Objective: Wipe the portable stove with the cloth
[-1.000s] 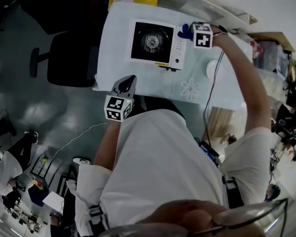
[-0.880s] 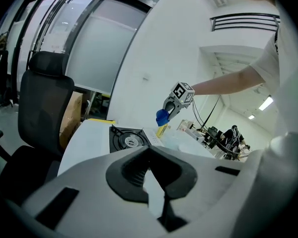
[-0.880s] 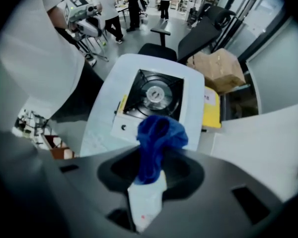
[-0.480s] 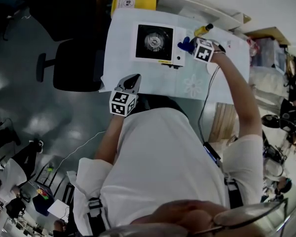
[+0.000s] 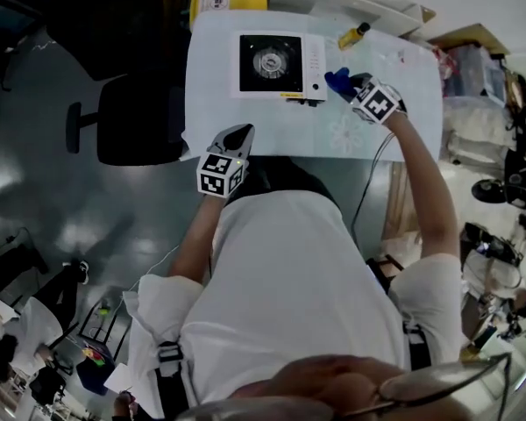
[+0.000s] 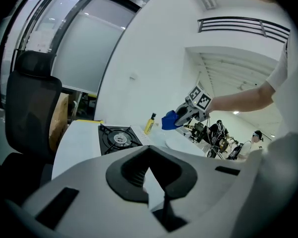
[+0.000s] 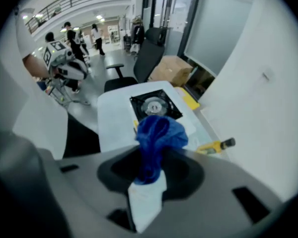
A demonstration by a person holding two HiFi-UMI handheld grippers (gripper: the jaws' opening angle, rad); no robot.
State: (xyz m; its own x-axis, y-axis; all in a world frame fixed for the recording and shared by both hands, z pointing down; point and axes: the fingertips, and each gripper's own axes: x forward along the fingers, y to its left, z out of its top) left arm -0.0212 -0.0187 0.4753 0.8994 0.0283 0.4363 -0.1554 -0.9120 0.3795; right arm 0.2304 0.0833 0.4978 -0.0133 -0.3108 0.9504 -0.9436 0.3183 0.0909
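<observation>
cloth (image 7: pixel 159 130) blue | stove (image 5: pixel 272 64) black, white | bottle (image 5: pixel 352 35) yellow | table (image 5: pixel 219 121) pale

A table (image 5: pixel 206 103) under a pale tablecloth (image 5: pixel 403 95) carries the portable stove (image 5: pixel 276 64); a yellow bottle (image 5: pixel 353 35) sits near the stove's control side.

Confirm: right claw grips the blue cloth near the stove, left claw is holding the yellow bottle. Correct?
One error. The left claw holds nothing: the left gripper view shows nothing between its jaws, and the yellow bottle sits on the table, away from it. The rest stands: the right claw grips the blue cloth near the stove.
</observation>
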